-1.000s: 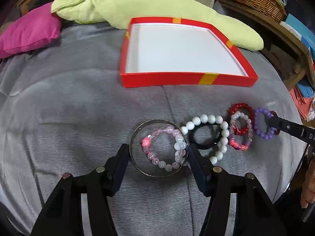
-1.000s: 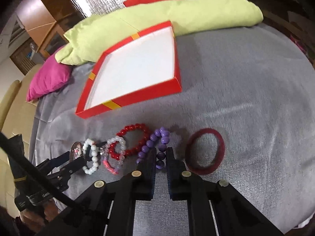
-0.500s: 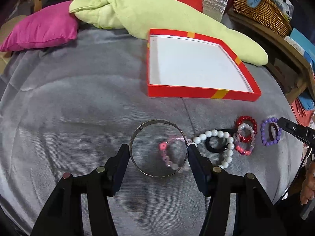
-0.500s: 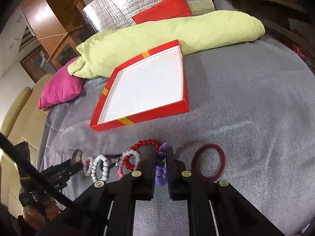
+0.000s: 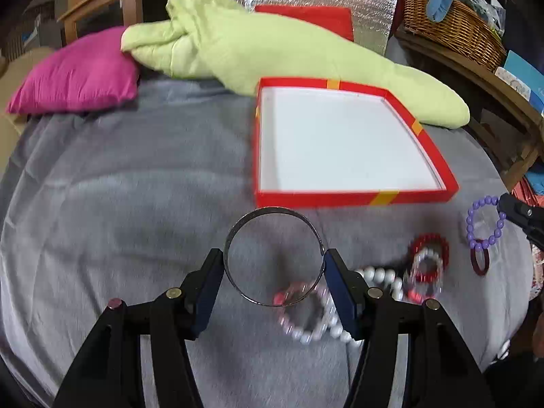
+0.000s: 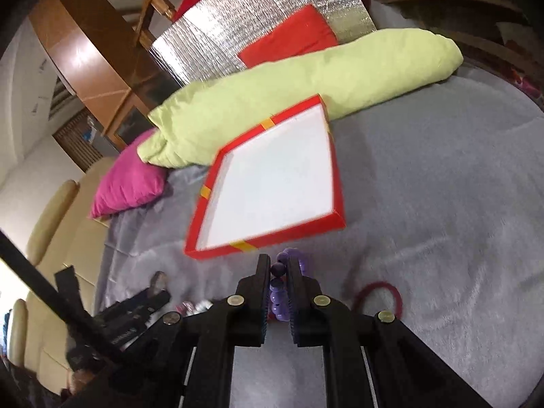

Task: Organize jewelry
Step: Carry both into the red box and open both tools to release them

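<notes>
My left gripper (image 5: 273, 260) is shut on a silver bangle (image 5: 272, 215), lifted above the grey cover. Below it lie a pink bead bracelet (image 5: 295, 309), a white bead bracelet (image 5: 377, 277) and a red bead bracelet (image 5: 429, 240). My right gripper (image 6: 276, 262) is shut on a purple bead bracelet (image 6: 277, 297), which hangs in the air at the right of the left wrist view (image 5: 484, 226). A dark red ring (image 6: 377, 297) lies flat on the cover. The red box (image 5: 353, 200) with a white floor sits beyond both grippers.
A long yellow-green pillow (image 5: 272, 54) and a magenta cushion (image 5: 78, 71) lie behind the box. A wicker basket (image 5: 452, 23) stands on a wooden shelf at the right. A silver foil panel (image 6: 258, 27) with a red cushion (image 6: 289, 35) leans at the back.
Both grippers have risen. The silver bangle came up off the pink and white bracelets with the left gripper. The purple bracelet lifted off the cover with the right gripper.
</notes>
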`<state>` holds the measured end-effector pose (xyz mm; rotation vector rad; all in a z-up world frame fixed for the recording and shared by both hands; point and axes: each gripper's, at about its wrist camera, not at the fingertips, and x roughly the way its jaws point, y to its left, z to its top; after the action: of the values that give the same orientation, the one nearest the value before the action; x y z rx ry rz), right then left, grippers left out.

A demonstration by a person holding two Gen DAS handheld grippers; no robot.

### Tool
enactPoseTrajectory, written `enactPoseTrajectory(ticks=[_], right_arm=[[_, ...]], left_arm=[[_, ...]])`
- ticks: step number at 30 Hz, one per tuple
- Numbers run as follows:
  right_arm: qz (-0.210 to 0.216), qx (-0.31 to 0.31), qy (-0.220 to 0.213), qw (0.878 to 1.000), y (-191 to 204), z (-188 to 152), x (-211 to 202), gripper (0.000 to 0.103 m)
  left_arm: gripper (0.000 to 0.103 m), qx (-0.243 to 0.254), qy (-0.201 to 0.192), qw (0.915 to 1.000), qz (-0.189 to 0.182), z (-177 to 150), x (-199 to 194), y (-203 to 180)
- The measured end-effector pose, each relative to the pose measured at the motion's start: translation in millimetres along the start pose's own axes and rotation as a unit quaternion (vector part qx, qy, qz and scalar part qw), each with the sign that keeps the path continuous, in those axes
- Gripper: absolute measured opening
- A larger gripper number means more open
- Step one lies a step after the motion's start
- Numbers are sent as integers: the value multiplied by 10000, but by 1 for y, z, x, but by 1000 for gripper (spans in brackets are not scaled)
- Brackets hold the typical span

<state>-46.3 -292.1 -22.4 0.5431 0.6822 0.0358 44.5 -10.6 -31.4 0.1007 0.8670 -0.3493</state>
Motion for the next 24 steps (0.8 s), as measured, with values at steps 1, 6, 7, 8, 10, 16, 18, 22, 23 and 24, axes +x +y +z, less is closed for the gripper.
enactPoseTrajectory(ticks=[1, 6, 7, 8, 10, 16, 18, 22, 23, 24], right_arm=[[52, 14, -36, 10000, 0, 3, 0, 10], [233, 107, -187, 9995, 6, 25, 11, 10], [254, 116, -217, 9994, 8, 29, 15, 10], [281, 111, -252, 9992, 10, 34, 20, 10], [324, 118, -303, 9989, 15, 44, 32, 10], [312, 193, -219, 9991, 18, 58, 71, 10], [274, 262, -109, 9992, 15, 60, 86, 11], [145, 389, 53, 9991, 6, 60, 106, 11], [121, 420, 71, 9990, 4, 61, 107, 11], [92, 462, 87, 9988, 1, 61, 109, 11]], left_arm=[[62, 15, -62, 10000, 3, 5, 1, -2], [62, -51, -311, 9994, 127, 29, 14, -3], [62, -74, -355, 9992, 167, 35, 18, -2], [62, -84, -365, 9991, 189, 38, 21, -2], [62, -111, -377, 9990, 201, 48, 28, -2], [62, -79, -278, 9993, 218, 67, 56, -13], [62, 17, -198, 9995, 249, 68, 65, -18], [63, 93, -43, 9995, 297, 70, 80, -26], [63, 82, -10, 9996, 284, 70, 81, -27], [63, 64, 30, 9996, 269, 70, 83, -27]])
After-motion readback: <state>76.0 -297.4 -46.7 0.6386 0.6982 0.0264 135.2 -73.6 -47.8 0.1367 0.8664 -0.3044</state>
